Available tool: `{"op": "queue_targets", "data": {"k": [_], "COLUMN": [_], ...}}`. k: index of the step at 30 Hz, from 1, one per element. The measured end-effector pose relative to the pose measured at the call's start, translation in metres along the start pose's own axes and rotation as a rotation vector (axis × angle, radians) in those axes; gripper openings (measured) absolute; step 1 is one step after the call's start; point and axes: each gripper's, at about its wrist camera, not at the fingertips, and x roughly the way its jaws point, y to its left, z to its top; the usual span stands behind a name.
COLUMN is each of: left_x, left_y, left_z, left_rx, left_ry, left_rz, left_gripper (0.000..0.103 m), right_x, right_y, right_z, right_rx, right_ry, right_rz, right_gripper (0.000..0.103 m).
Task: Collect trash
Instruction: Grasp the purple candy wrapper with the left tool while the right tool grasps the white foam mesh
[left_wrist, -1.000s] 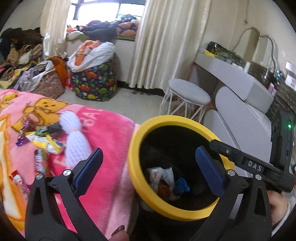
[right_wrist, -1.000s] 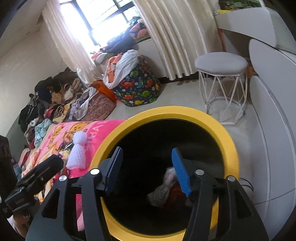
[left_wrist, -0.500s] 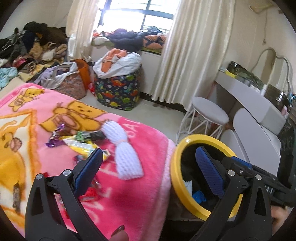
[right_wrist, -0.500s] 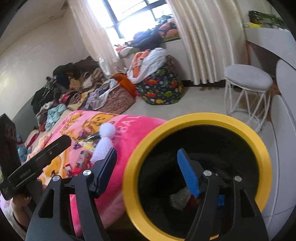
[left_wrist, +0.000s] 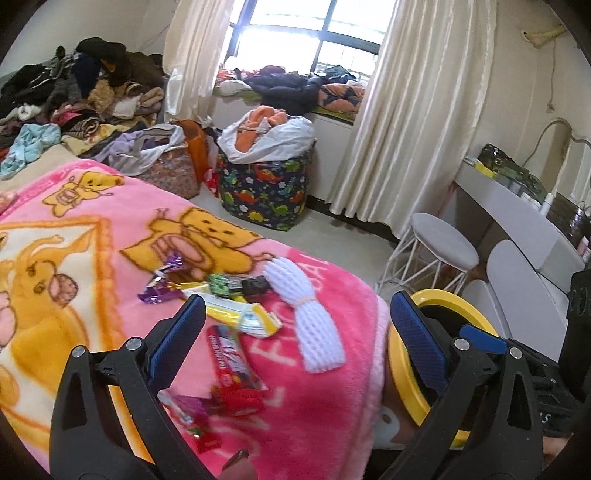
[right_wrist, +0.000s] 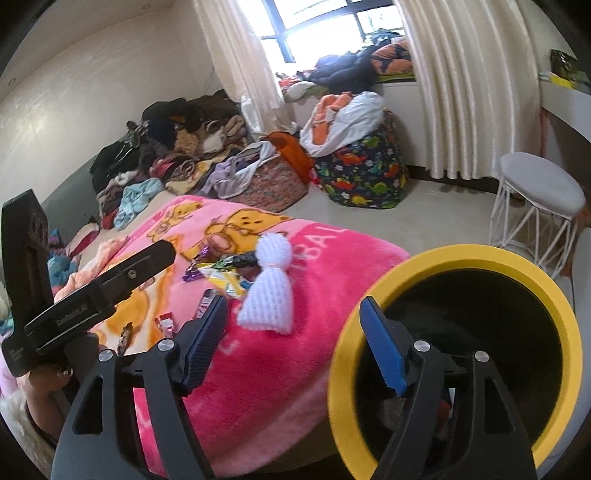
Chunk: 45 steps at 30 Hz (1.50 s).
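Observation:
Trash lies scattered on a pink cartoon blanket (left_wrist: 92, 236): a white foam net (left_wrist: 306, 317), a yellow wrapper (left_wrist: 236, 314), a red wrapper (left_wrist: 232, 362), a purple candy wrapper (left_wrist: 162, 284) and a green-black one (left_wrist: 236, 284). My left gripper (left_wrist: 295, 343) hangs open over the wrappers with nothing between its pads. A black bin with a yellow rim (right_wrist: 461, 254) stands at the blanket's right edge. My right gripper (right_wrist: 295, 343) straddles the gap between blanket and bin; its jaws are opening and hold nothing. The foam net (right_wrist: 269, 288) lies just beyond it.
A white wire stool (left_wrist: 439, 251) stands behind the bin, beside a white desk (left_wrist: 517, 206). A dinosaur-print bag (left_wrist: 266, 188) stuffed with cloth sits under the window. Clothes are heaped at the far left (left_wrist: 74, 96). Bare floor lies between the bed and the curtain.
Both grippers have swung left, away from over the bin and toward the blanket. The bin has slid to the right in both views. The right jaws have spread wider.

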Motion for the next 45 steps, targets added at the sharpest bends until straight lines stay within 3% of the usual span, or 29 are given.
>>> {"op": "queue_targets", "data": {"k": [19, 23, 29, 36, 40, 41, 45], "left_x": [0.024, 0.042, 0.083, 0.118, 0.134, 0.139, 0.141], "left_y": [0.08, 0.098, 0.122, 0.132, 0.134, 0.135, 0.139], "left_z": [0.01, 0.015, 0.021, 0.023, 0.024, 0.023, 0.02], "left_rx": [-0.072, -0.089, -0.136, -0.174, -0.18, -0.186, -0.194], "left_ry": [0.04, 0.074, 0.178, 0.258, 0.298, 0.315, 0.328], "left_rz": [0.141, 0.167, 0.176, 0.17, 0.189, 0.197, 0.209], "left_gripper": [0.092, 0.092, 0.075, 0.072, 0.068, 0.066, 0.053], "right_x": [0.068, 0.085, 0.113, 0.138, 0.151, 0.155, 0.159], "right_y": [0.037, 0.039, 0.037, 0.033, 0.034, 0.034, 0.036], "right_z": [0.008, 0.011, 0.016, 0.02, 0.021, 0.021, 0.016], "right_rx": [-0.095, -0.105, -0.106, -0.103, -0.109, -0.109, -0.122], "right_ry": [0.108, 0.14, 0.196, 0.256, 0.304, 0.32, 0.345], "right_rz": [0.035, 0.024, 0.0, -0.004, 0.001, 0.006, 0.019], "right_gripper": [0.075, 0.075, 0.075, 0.074, 0.062, 0.054, 0.039]}}
